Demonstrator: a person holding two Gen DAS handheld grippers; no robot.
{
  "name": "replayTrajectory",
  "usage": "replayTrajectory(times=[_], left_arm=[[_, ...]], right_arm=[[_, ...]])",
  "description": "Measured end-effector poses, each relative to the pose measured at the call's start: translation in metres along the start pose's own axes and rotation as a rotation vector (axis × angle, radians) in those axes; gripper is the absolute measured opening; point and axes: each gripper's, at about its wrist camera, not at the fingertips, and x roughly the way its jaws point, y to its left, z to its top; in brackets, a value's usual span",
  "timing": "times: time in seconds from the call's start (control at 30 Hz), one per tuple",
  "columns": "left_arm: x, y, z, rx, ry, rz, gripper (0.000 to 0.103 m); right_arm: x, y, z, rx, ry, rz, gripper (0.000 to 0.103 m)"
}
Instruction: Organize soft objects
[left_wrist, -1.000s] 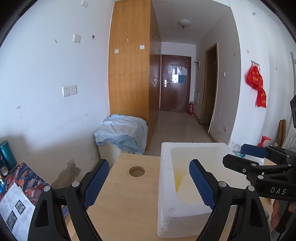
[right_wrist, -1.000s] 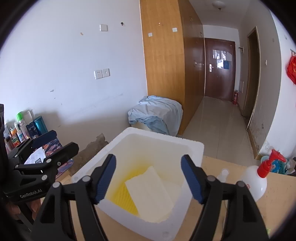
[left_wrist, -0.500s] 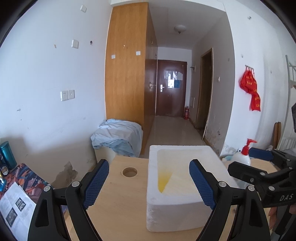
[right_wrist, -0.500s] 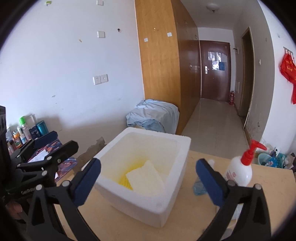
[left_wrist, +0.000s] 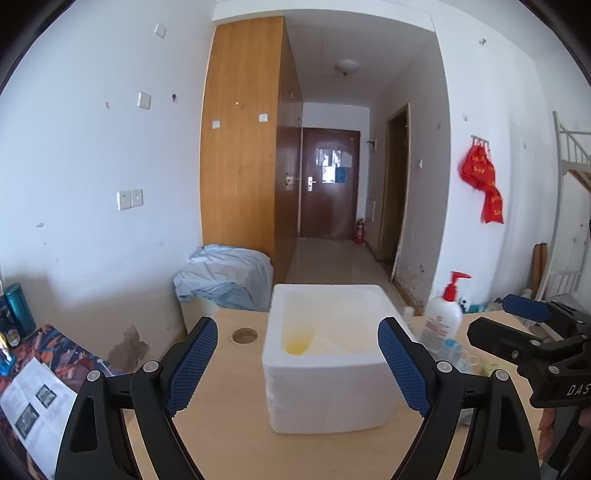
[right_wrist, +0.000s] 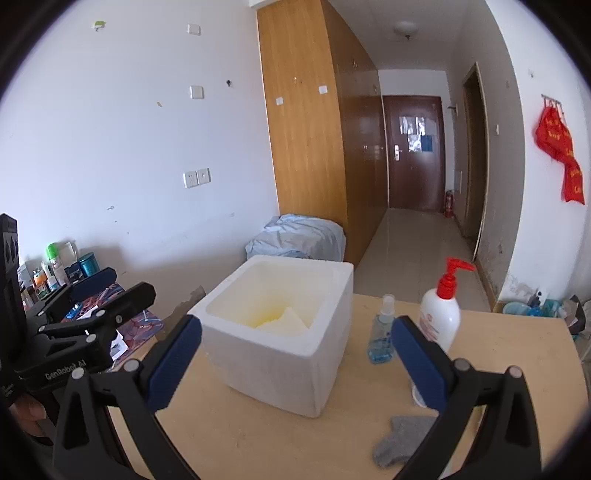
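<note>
On the wooden table (right_wrist: 498, 332) a white foam box (right_wrist: 295, 373) stands near the far left corner, its left wall close to the table's left edge and its back wall close to the far edge. Inside it lie a white foam sheet (right_wrist: 286, 320) and something yellow (left_wrist: 295, 345). The left gripper (left_wrist: 297, 363) hangs in front of the box with jaws wide and nothing between the pads. The right gripper (right_wrist: 295, 360) has just been opening; its jaws are now very wide and they hold nothing. A grey sock (right_wrist: 404, 439) lies on the table near the front, right of the box and apart from it. A pump bottle (right_wrist: 441, 314) and a small spray bottle (right_wrist: 382, 334) stand just beside each other, right of the box. Bare table is open between box and sock. A round hole (left_wrist: 243, 335) is left of the box.
</note>
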Motion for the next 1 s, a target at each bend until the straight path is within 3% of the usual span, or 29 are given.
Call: replayTrajectory(times=[0.33,0.7,1.0], left_arm=[[-0.061,-0.029,-0.018,0.03,-0.09,-0.043,0.103],[-0.091,-0.056,-0.048,0.046,-0.102,-0.09,0.103],[-0.106,-0.067,-0.062,0.044,-0.144,-0.098,0.103]], right_arm=[[-0.056,0.006,-0.022,-0.005,-0.082,-0.019,0.103],[-0.107,0.003,-0.058,0.007,-0.163,-0.075,0.103],[-0.126,0.003,-0.08,0.025,-0.173,-0.098,0.103]])
